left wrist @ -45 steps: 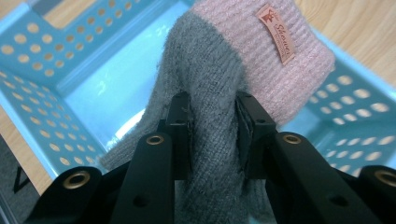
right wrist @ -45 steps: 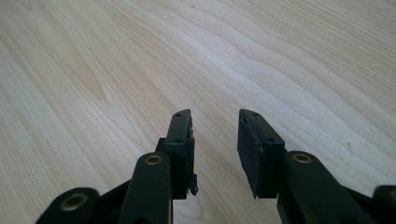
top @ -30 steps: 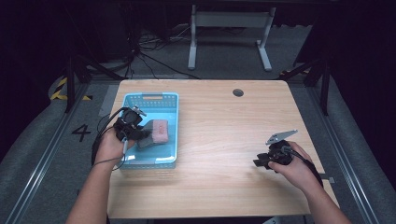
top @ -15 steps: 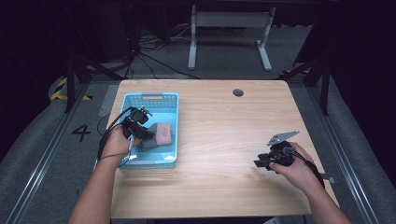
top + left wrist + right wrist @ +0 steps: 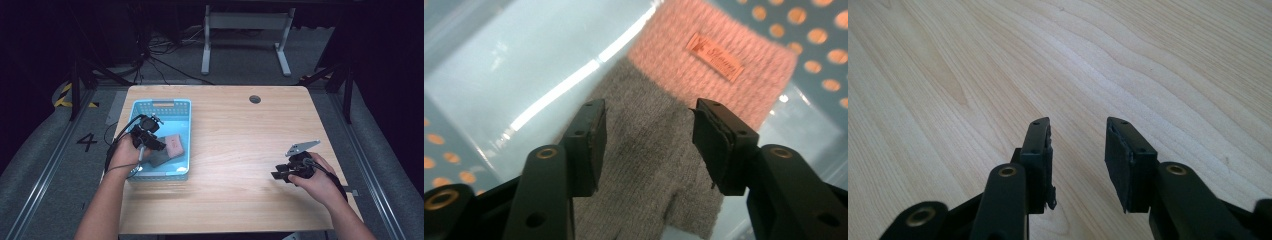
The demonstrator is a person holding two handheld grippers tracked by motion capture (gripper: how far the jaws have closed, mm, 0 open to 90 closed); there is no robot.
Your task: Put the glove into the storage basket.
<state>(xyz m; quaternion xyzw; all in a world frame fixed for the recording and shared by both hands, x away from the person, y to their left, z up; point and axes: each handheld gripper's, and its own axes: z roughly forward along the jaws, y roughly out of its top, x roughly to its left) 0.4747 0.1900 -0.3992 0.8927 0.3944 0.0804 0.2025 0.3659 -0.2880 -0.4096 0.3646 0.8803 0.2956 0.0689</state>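
Fuzzy knit glove [image 5: 659, 165] lies in perforated, seemingly plastic basket [image 5: 181, 108].

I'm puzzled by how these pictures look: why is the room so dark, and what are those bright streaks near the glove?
High view: light falls on the pale wooden table alone, the floor around it dim. Left gripper view: white glare streaks the shiny floor of the blue plastic basket; the grey and pink knitted glove looks soft, its label blurred. Right gripper view: wood grain even, slightly soft.
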